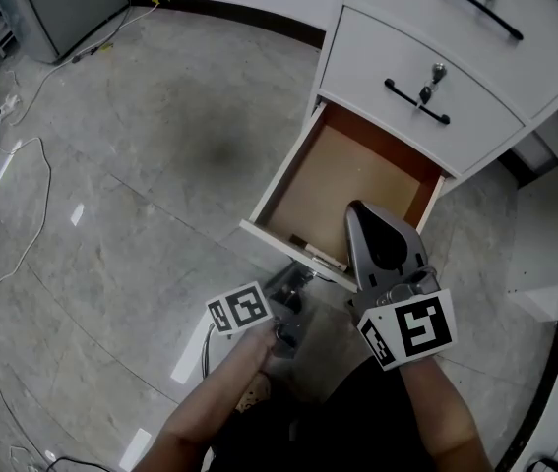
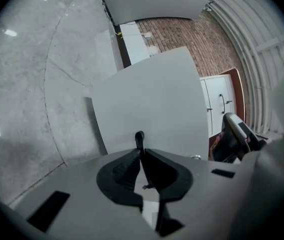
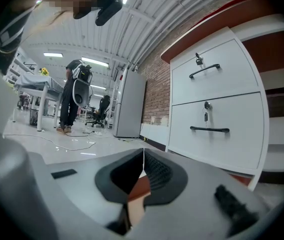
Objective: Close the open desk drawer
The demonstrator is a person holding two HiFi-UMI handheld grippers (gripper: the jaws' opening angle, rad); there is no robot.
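- The left gripper (image 2: 140,153) has its jaws drawn almost together, and they pinch the thin black handle (image 2: 139,136) at their tips.
- That handle sits on the white drawer front (image 2: 152,99), which fills the middle of the left gripper view.
- The right gripper (image 3: 143,154) has its jaws closed tip to tip, and nothing is caught between them.
- In the head view the right gripper hangs over the near right corner of the open drawer (image 1: 347,175), and the left gripper is low against the drawer's outer face.
- Each gripper carries a marker cube, one on the left (image 1: 242,308) and one on the right (image 1: 411,330), with the person's forearms behind them.
- The drawer is the lowest of the white desk unit. It stands pulled well out over the floor (image 1: 141,165), and its brown inside shows.
- Above it two upper drawers (image 3: 217,124) are shut. Each has a black bar handle and a key in its lock.
- Thin cables (image 1: 23,155) trail across the pale floor to the left.
- Far off in the right gripper view, a person (image 3: 71,94) stands by a table.
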